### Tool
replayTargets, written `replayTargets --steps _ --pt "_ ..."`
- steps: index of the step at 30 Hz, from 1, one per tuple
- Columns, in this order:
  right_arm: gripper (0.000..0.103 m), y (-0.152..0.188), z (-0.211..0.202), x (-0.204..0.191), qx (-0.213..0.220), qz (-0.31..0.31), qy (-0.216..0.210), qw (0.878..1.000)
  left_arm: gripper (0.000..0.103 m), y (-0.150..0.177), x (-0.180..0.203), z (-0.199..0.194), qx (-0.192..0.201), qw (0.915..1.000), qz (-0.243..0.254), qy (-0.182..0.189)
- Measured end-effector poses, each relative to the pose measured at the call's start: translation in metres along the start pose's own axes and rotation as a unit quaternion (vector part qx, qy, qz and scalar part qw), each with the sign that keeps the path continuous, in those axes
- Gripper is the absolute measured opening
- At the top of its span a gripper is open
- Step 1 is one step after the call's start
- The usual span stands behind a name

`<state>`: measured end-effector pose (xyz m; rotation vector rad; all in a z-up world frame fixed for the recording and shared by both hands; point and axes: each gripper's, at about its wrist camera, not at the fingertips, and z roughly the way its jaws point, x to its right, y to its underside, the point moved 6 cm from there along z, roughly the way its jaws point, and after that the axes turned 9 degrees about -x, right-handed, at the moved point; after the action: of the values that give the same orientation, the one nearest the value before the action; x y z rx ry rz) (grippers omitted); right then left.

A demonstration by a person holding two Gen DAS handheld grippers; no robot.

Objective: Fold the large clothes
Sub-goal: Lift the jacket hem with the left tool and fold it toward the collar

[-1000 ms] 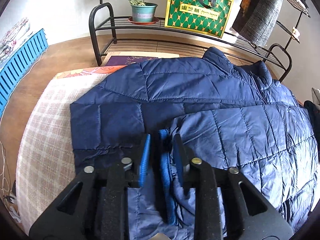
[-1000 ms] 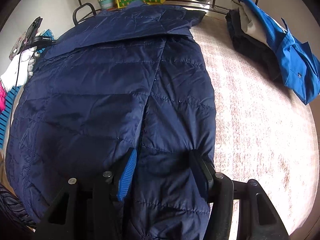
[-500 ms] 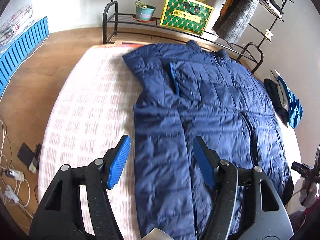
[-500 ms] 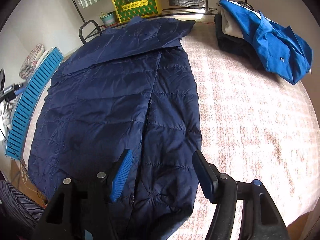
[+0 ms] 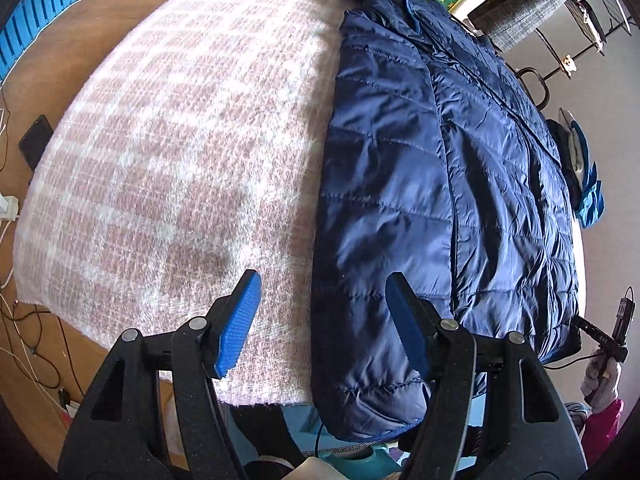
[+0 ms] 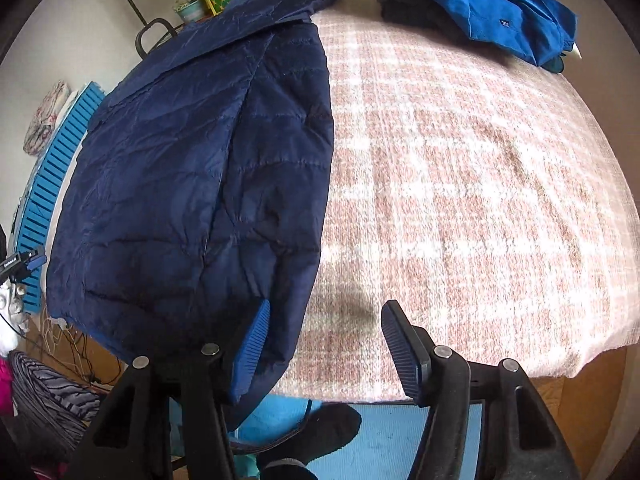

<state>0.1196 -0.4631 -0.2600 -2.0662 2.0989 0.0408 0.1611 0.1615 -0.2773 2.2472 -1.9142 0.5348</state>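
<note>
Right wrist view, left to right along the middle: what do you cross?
Blue slatted panel → navy puffer jacket → bare pink plaid blanket. The blue garment pile sits farther back, top right.

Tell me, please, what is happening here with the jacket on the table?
A person with a handheld gripper in each hand is folding a navy quilted jacket spread on a table covered by a pink checked cloth. At this moment neither gripper holds it. The left gripper hangs open over the jacket's near left hem corner; its jaws have just been opening. The right gripper is open by the near right hem corner, empty. A pile of other clothes lies at the table's far right corner.
</note>
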Motion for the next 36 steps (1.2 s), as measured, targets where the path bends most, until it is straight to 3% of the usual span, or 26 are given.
replayTargets --steps 5,9,13,17,19,20,21,23,24,27,36 --pt "0.058 0.002 -0.015 -0.001 0.023 0.027 -0.075 0.997 0.066 0.010 0.007 0.009 -0.012 0.9999 0.004 0.008" --pt "0.059 0.009 -0.002 -0.005 0.002 0.030 -0.102 0.994 0.066 0.017 0.010 0.010 -0.008 0.9999 0.010 0.007" --pt "0.059 0.015 0.006 -0.008 -0.003 0.031 -0.125 0.992 0.066 0.029 0.011 0.009 -0.017 0.9992 0.002 0.038" --pt "0.049 0.021 0.010 -0.015 -0.014 0.035 -0.170 0.985 0.064 0.041 0.024 0.012 -0.029 0.9984 0.022 0.043" --pt "0.049 0.027 0.009 -0.022 -0.012 0.024 -0.168 0.986 0.051 0.043 0.030 0.012 -0.031 0.9981 0.027 0.045" --pt "0.039 0.027 0.009 -0.026 -0.014 0.019 -0.175 0.984 0.030 0.044 0.032 0.014 -0.037 0.9975 0.025 0.056" --pt "0.028 0.028 0.011 -0.031 -0.022 0.017 -0.191 0.981 0.019 0.045 0.034 0.016 -0.042 0.9968 0.019 0.065" --pt "0.020 0.027 0.013 -0.040 -0.028 0.009 -0.193 0.981 0.011 0.045 0.039 0.013 -0.034 0.9970 0.016 0.067" --pt "0.013 0.026 0.012 -0.045 -0.025 0.001 -0.185 0.982 0.009 0.044 0.043 0.009 -0.025 0.9971 0.017 0.070" --pt "0.006 0.020 -0.002 -0.055 -0.006 -0.008 -0.185 0.983 0.007 0.034 0.058 -0.013 0.011 0.9957 0.026 0.088" --pt "0.003 -0.025 -0.092 -0.066 0.108 0.004 -0.210 0.972 0.007 -0.019 0.099 -0.079 0.093 0.9871 0.035 0.125"
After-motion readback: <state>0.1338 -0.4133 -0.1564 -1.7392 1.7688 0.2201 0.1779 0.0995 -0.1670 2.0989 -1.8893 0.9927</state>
